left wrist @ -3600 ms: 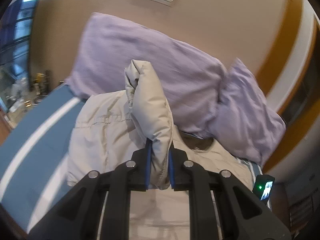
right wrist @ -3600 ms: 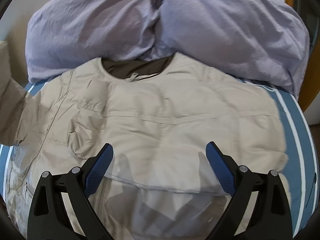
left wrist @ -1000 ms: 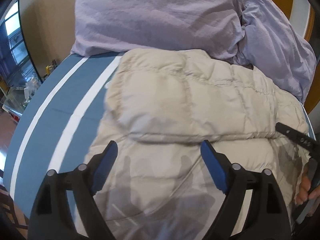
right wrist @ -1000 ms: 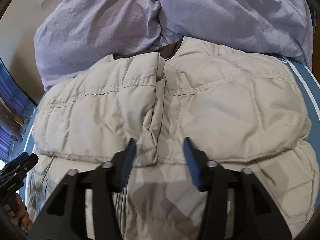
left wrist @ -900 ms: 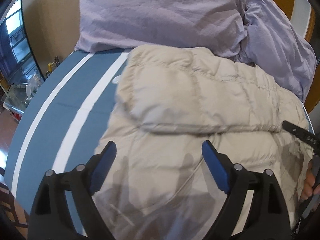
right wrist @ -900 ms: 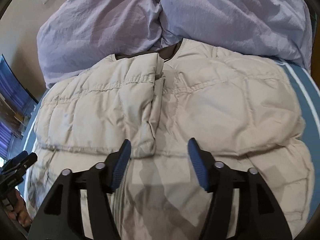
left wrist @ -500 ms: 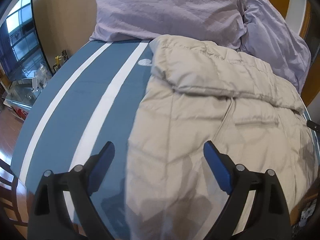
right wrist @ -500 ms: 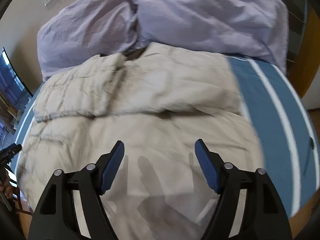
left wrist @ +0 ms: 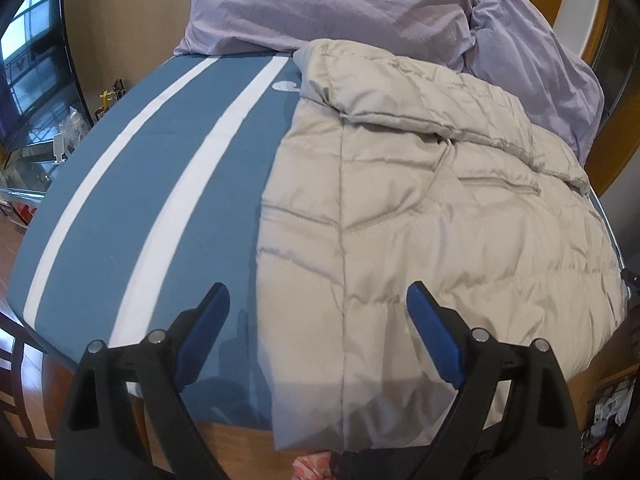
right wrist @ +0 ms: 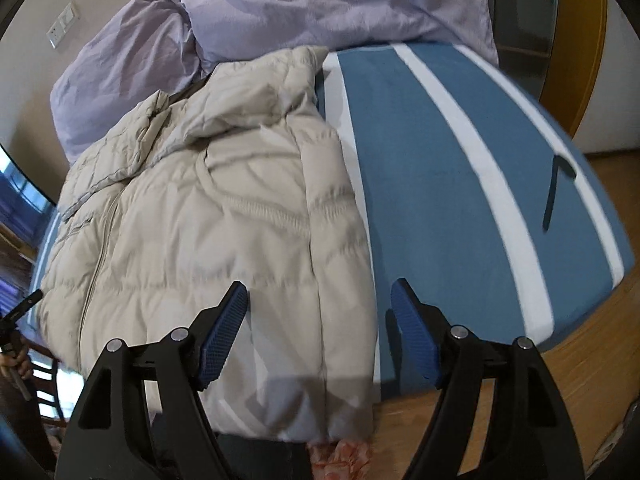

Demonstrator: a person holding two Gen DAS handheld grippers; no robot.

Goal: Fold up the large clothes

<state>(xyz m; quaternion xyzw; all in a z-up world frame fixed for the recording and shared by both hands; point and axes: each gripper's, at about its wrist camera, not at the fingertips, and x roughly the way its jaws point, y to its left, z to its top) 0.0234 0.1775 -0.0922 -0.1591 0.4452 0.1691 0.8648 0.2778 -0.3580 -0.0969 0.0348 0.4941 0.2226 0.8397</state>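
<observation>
A beige puffer jacket (left wrist: 420,208) lies front up on the bed, both sleeves folded across its chest, and its hem hangs over the near edge. My left gripper (left wrist: 317,292) hovers open above the jacket's lower left side seam, nothing between its blue pads. In the right wrist view the same jacket (right wrist: 224,220) fills the left half. My right gripper (right wrist: 320,288) stands open over the lower right side seam, its pads clear of the fabric.
The blue bed cover (left wrist: 160,152) with white stripes lies bare on both sides of the jacket. Two lilac pillows (left wrist: 320,0) rest against the wall behind the collar. A dark strap-like thing (right wrist: 556,192) lies on the cover at right. Wooden floor (right wrist: 560,380) lies below the bed's edge.
Both grippers pulled back and apart from the folded sleeves, the left toward the jacket's left edge and the right toward its right edge. The right jaws widened off the sleeve cuff.
</observation>
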